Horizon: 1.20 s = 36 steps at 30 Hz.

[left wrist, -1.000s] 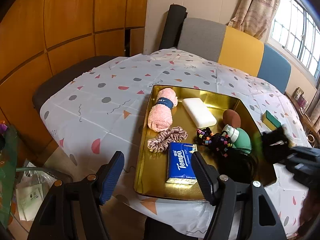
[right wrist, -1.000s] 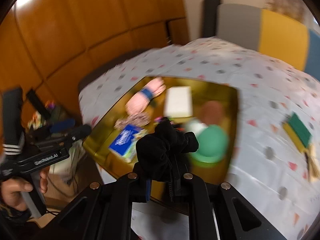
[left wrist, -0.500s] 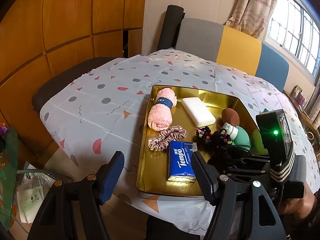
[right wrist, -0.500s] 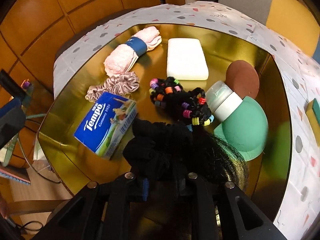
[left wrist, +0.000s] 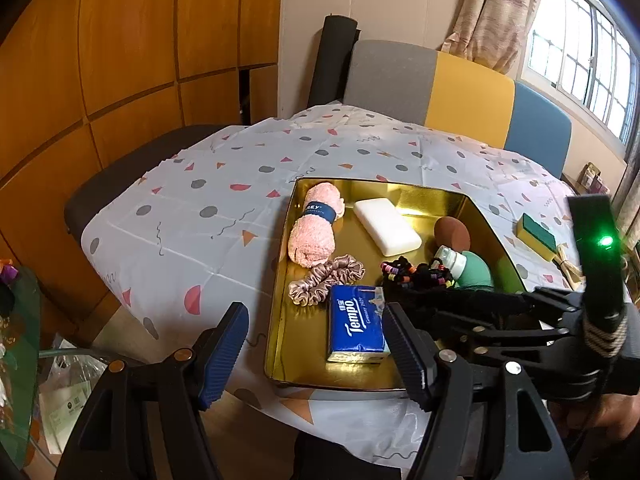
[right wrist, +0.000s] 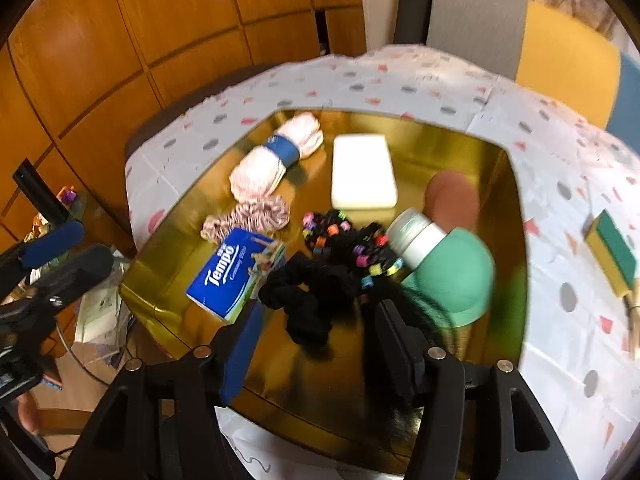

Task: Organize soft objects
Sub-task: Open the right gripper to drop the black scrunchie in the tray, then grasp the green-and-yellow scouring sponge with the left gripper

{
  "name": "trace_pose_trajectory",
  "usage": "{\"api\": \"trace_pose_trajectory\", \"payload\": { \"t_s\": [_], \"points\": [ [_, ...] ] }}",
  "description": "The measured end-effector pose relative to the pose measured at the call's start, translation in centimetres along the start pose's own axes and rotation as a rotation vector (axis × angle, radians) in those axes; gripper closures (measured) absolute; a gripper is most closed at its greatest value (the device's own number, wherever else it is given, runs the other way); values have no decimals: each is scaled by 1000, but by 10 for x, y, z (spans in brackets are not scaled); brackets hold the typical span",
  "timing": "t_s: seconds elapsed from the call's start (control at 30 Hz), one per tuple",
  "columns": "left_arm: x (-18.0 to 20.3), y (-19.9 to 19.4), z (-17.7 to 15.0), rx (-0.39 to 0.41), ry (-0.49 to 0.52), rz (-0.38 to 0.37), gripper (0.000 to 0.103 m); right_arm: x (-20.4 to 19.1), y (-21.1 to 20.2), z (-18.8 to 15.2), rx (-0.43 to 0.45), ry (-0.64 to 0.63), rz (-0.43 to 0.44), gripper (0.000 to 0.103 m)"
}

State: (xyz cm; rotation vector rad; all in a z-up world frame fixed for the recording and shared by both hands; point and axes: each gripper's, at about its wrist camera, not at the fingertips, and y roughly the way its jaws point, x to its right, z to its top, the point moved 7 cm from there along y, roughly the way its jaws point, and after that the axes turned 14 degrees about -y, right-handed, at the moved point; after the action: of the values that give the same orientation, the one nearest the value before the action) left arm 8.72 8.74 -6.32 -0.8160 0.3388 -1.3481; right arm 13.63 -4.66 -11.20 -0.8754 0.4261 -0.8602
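Your right gripper [right wrist: 316, 344] has just been opening, black scrunchie [right wrist: 308, 300] loose in the tray [right wrist: 516, 216]; the sponge [right wrist: 612, 252], far right, waits; left gripper [left wrist: 316, 354] gapes empty

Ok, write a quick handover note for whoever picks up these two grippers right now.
Left hand-held gripper: open, empty, hovering at the gold tray's near edge.
Right hand-held gripper: jaws have just been opening; the black scrunchie lies in the tray between them, not pressed.
In the tray: pink towel roll, white sponge, brown puff, green bottle, beaded hair ties, pink scrunchie, tissue pack.
Left: the yellow-green sponge on the tablecloth, right of the tray.
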Motion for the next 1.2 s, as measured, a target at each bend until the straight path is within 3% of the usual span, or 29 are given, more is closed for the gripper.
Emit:
{"api": "trace_pose_trajectory", "payload": {
  "t_s": [0.5,1.2],
  "points": [
    [33,-9,-7,7,88,-23,33,65,-71,-24,129,101,-137,39],
    [119,-12,-23,-11,282,-106,33,219,-146,-127,110,342,-409,36]
  ]
}}
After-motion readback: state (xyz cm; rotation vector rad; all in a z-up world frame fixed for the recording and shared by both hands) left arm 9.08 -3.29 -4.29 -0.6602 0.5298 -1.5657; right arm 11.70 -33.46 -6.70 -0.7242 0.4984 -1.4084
